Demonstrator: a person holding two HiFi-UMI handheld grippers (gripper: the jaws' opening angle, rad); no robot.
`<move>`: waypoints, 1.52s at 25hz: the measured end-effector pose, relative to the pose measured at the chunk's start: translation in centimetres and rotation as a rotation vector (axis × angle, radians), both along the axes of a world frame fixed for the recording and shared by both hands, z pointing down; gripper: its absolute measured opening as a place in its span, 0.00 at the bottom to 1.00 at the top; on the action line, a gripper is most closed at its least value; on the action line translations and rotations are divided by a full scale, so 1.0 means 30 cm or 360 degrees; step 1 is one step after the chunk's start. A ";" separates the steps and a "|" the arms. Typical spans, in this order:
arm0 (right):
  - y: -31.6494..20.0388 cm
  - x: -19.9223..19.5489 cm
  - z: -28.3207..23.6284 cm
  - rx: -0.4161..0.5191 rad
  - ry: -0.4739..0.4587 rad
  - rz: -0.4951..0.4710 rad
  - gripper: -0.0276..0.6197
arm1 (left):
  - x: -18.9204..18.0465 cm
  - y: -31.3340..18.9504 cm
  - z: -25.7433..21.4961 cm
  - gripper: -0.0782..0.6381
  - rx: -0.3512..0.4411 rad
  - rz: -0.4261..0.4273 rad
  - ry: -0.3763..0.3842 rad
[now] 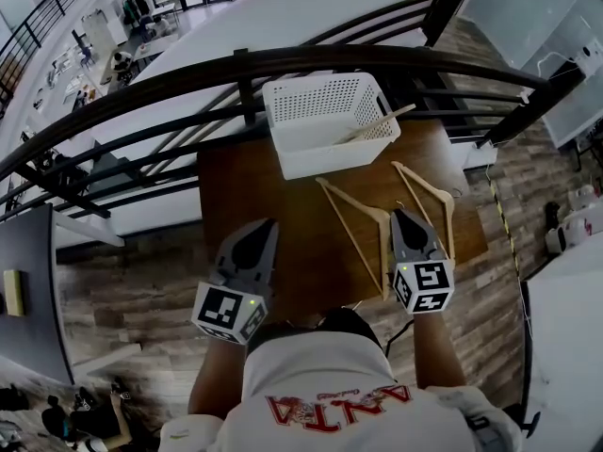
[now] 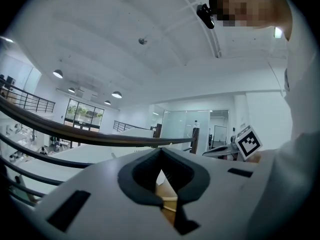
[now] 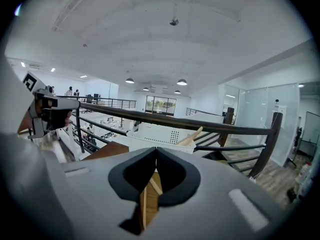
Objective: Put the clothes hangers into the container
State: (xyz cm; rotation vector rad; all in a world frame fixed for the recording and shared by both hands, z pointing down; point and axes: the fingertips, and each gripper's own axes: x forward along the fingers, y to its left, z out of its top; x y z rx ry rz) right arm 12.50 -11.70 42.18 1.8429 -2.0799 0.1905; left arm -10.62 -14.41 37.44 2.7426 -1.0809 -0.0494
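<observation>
**Right gripper shut over the table hangers, needs opening before pickup**

Container (image 1: 330,156) is a white perforated basket at the far edge of the wooden table (image 1: 245,191), against the railing (image 1: 283,62). One hanger (image 1: 377,122) is already inside it, one end poking over the basket's right rim. Two wooden hangers lie flat on the table just in front of the basket, on its near-right side: near hanger (image 1: 350,199) closer to the basket's middle, outer hanger (image 1: 424,185) further right.

Right gripper (image 1: 403,213) sits low in front of the basket, tip between the two loose hangers. Jaws pressed together, nothing gripped; in the right gripper view a wooden bar only shows through the gap behind the closed tips, lying on the table. Left gripper (image 1: 265,226) is in front of the basket's left corner, over bare table, jaws also together and empty.

Likely step: grab one loose hanger with the right gripper. To do it well:
- open the jaws first, before going lower
- take one arm of one hanger, not the spot where both sit close
- grip near the neck so it hangs balanced
- lift clear of the basket's front wall, drop in beside the hanger already there, so neither snags or tips out

Left gripper can stay clear.
</observation>
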 end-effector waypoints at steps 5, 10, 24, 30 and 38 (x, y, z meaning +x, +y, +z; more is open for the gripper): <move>0.008 0.094 0.058 -0.0113 0.0029 0.0098 0.05 | 0.059 -0.015 0.017 0.12 -0.0046 0.0045 -0.0007; 0.020 0.227 0.212 -0.0383 0.0028 0.0172 0.22 | 0.158 -0.028 0.069 0.12 -0.0073 0.0098 -0.0012; -0.065 0.375 0.756 -0.0990 -0.0130 0.0126 0.40 | 0.327 -0.130 0.244 0.12 -0.0257 0.0003 -0.0132; -0.091 0.385 0.962 -0.1168 -0.0137 0.0132 0.44 | 0.337 -0.154 0.300 0.12 -0.0331 -0.0052 -0.0193; -0.094 0.386 1.057 -0.1254 -0.0146 0.0146 0.45 | 0.327 -0.152 0.352 0.12 -0.0378 -0.0087 -0.0220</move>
